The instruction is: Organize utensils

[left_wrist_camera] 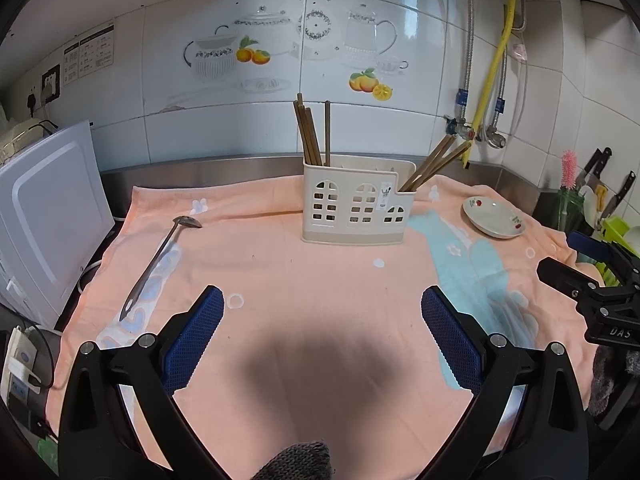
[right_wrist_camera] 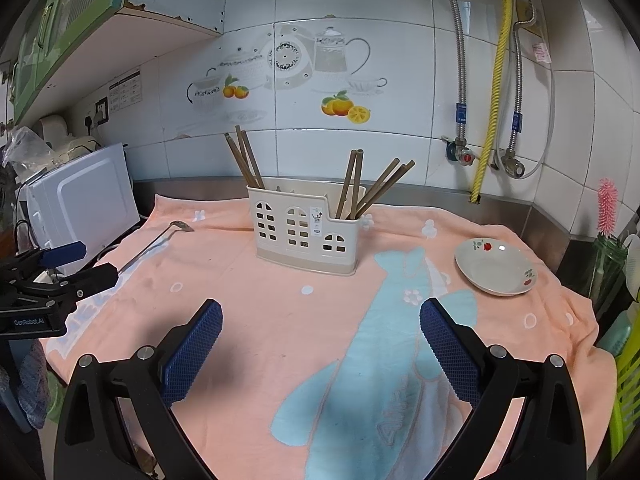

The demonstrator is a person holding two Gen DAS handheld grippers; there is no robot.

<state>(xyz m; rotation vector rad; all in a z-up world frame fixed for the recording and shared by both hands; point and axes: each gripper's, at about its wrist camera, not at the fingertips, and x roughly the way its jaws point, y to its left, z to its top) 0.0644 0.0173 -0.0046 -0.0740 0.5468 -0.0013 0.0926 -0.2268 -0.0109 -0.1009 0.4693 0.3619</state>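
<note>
Since the long thin steel ladle point(left_wrist_camera: 160, 258) lies flat far left on the towel-covered worktop point(left_wrist_camera: 320, 280), stiff, slippery: pinch mid-handle. Left tool point(left_wrist_camera: 322, 312) and right tool point(right_wrist_camera: 320, 320) both spread, empty.

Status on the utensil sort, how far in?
Done: chopsticks stand in the holder, more at its right end. In hand: nothing; left gripper and right gripper are open. Left: the spoon lies on the towel.

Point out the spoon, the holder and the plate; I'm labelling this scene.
spoon point(left_wrist_camera: 154, 264): left wrist view, mid-handle.
holder point(left_wrist_camera: 352, 204): left wrist view, front wall.
plate point(right_wrist_camera: 496, 266): right wrist view, its bare centre.
</note>
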